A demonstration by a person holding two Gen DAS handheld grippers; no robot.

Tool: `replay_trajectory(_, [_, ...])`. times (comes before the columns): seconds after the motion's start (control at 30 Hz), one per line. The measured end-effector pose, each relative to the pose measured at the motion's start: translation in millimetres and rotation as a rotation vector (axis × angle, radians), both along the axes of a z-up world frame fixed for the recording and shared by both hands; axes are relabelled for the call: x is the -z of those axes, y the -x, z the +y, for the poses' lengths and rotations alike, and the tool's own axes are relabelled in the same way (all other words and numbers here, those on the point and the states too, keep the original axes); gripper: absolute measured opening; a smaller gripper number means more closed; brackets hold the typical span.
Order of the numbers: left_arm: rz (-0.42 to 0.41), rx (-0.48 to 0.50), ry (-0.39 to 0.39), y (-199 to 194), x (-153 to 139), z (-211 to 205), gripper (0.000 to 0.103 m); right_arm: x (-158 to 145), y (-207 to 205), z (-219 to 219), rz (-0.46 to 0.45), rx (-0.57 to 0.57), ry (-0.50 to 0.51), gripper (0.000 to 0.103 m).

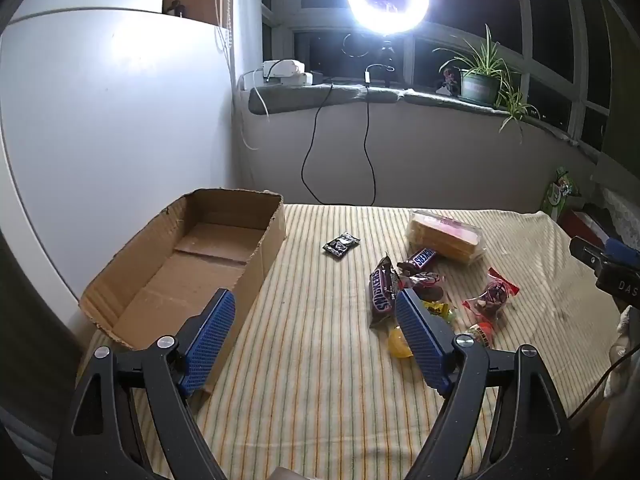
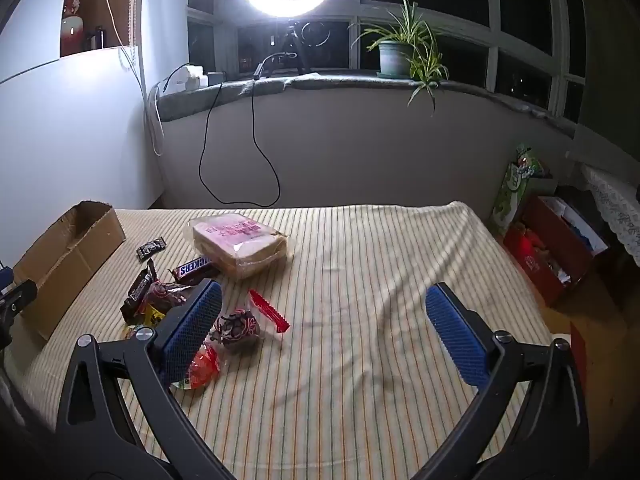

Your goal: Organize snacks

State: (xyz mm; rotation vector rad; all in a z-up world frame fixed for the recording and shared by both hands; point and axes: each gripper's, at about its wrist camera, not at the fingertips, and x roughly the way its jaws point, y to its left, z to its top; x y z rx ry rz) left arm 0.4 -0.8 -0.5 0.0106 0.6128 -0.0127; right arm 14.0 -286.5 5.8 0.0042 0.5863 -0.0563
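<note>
We hold the left gripper (image 1: 316, 320) and right gripper (image 2: 324, 316) with jaws spread and empty above the striped table (image 1: 320, 380), where the snacks (image 1: 424, 276) lie clustered right of the empty cardboard box (image 1: 192, 256).

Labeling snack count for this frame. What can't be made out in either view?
- Left wrist: yellow snack half hidden behind the left gripper pad.
- Right wrist: cardboard box inside mostly out of sight; orange packet partly behind the right gripper pad.
- Small black packet: print unreadable.
</note>
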Motion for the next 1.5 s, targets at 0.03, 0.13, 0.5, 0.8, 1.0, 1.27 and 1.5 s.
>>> replay_trajectory(0.03, [-0.001,0.003,-0.002,0,0,-1,0.082,0,0,0,-0.002,-0.001,0.004,0.103])
replay_trajectory(0.13, [-0.003,-0.003,-0.005,-1,-5,3,0.082,-5,0,8,-0.003,-0.007,0.018,0.103])
replay_trajectory(0.5, [-0.010,-0.012,0.020,3,-1,6,0.082,-6,0,9,-0.006,-0.010,0.009,0.103])
replay_trajectory(0.8, [-0.010,-0.013,0.023,4,-1,6,0.082,-4,1,10,-0.006,-0.016,0.009,0.103])
replay_trajectory(1.0, [-0.007,-0.011,0.024,4,0,5,0.082,-3,1,11,-0.006,-0.020,0.012,0.103])
replay_trajectory(1.27, [-0.006,-0.011,0.027,4,0,4,0.082,-2,0,12,-0.001,-0.023,0.011,0.103])
replay_trajectory(1.5, [-0.005,-0.010,0.031,4,0,5,0.082,0,0,13,0.000,-0.025,0.010,0.103])
